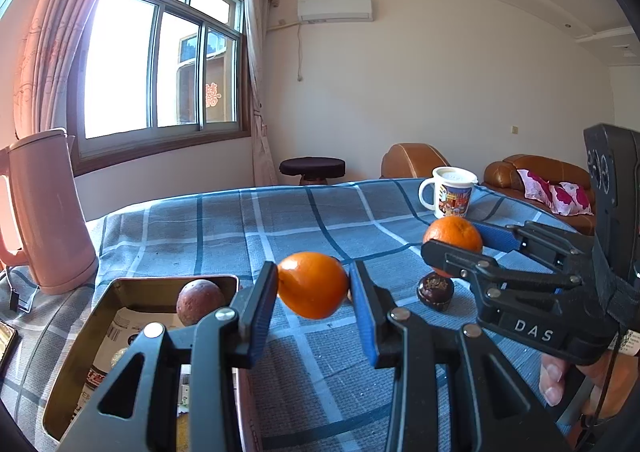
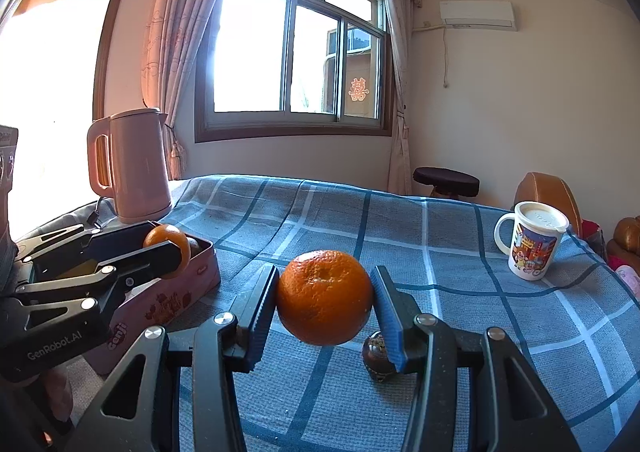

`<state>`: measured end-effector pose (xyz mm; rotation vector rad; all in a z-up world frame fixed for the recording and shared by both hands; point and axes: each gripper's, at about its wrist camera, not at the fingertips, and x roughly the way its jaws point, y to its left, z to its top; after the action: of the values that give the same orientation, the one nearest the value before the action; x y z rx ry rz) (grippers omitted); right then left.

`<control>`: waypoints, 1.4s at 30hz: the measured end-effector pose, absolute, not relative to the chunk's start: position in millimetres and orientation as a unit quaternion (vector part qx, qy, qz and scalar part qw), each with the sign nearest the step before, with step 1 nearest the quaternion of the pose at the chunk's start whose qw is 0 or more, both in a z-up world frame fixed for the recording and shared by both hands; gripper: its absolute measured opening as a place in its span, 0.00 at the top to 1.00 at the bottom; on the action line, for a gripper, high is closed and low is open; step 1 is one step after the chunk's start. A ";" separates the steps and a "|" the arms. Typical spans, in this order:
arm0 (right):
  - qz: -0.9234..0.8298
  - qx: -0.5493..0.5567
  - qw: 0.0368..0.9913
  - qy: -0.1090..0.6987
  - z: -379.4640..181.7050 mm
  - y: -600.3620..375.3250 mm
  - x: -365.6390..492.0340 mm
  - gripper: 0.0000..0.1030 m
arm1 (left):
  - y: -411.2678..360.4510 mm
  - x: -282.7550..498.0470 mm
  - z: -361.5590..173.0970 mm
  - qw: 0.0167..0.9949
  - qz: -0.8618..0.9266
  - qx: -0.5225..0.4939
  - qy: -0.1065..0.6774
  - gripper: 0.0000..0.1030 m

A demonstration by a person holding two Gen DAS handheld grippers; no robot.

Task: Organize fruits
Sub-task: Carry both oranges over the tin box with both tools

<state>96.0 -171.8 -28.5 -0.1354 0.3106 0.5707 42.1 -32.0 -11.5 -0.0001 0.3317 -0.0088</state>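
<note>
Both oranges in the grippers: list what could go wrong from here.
1. The left gripper pinches its small orange only at the sides, in mid-air; it could slip and roll off the tablecloth.
2. The tin already holds a brown fruit; a dropped orange may knock it.
3. The right gripper carries its larger orange above a dark fruit.

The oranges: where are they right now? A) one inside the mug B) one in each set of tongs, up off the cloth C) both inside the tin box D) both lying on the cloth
B: the left tongs pinch one orange and the right tongs pinch the other orange, both above the blue checked cloth; the tin box holds only a brown round fruit.
</note>
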 end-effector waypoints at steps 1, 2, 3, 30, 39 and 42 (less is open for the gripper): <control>0.283 -0.068 0.944 0.153 -28.4 -169.4 95.5 0.52 | -30.4 41.6 -11.5 0.986 -0.003 -0.001 0.165 0.63; 0.285 -0.070 0.944 0.153 -28.4 -166.9 95.5 0.52 | -28.6 41.0 -11.6 0.986 -0.002 -0.002 0.166 0.63; 0.288 -0.071 0.943 0.153 -28.4 -164.6 95.1 0.52 | -26.4 39.7 -11.6 0.986 0.000 -0.003 0.166 0.63; 0.349 -0.106 0.918 0.153 -23.3 -99.6 78.4 0.52 | 27.5 18.2 -13.7 0.984 0.043 -0.032 0.171 0.63; 0.361 -0.115 0.913 0.153 -24.6 -85.0 73.3 0.52 | 41.2 12.9 -15.0 0.983 0.054 -0.038 0.172 0.63; 0.365 -0.118 0.911 0.153 -24.7 -81.1 71.8 0.52 | 45.6 11.9 -14.9 0.982 0.059 -0.039 0.173 0.63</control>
<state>71.8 -81.1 -24.7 -0.2439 0.3154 0.7522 11.9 45.6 -14.9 -0.0783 0.3482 0.1178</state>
